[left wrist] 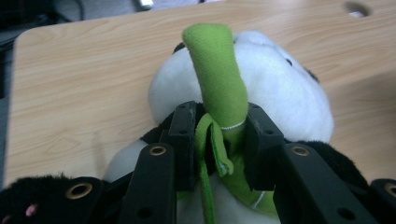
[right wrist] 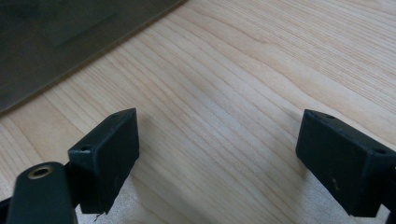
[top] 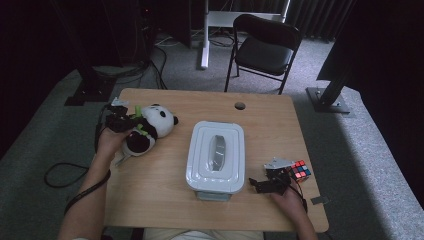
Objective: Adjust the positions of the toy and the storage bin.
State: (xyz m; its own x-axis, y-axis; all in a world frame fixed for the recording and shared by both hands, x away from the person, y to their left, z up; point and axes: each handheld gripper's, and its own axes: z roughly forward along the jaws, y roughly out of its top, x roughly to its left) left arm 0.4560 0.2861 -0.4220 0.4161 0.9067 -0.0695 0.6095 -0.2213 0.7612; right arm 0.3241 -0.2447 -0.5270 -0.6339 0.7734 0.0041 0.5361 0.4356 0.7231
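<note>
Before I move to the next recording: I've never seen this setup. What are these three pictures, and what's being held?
A person works at a light wooden table with a hand-held two-jaw tool in each hand. The high view looks down from above; the other two views come from cameras riding on the tools. The left gripper is clamped on the green fabric stalk of a black-and-white plush panda. The right gripper rests open, holding nothing, beside a multicoloured puzzle cube. A white lidded plastic box sits mid-table.
</note>
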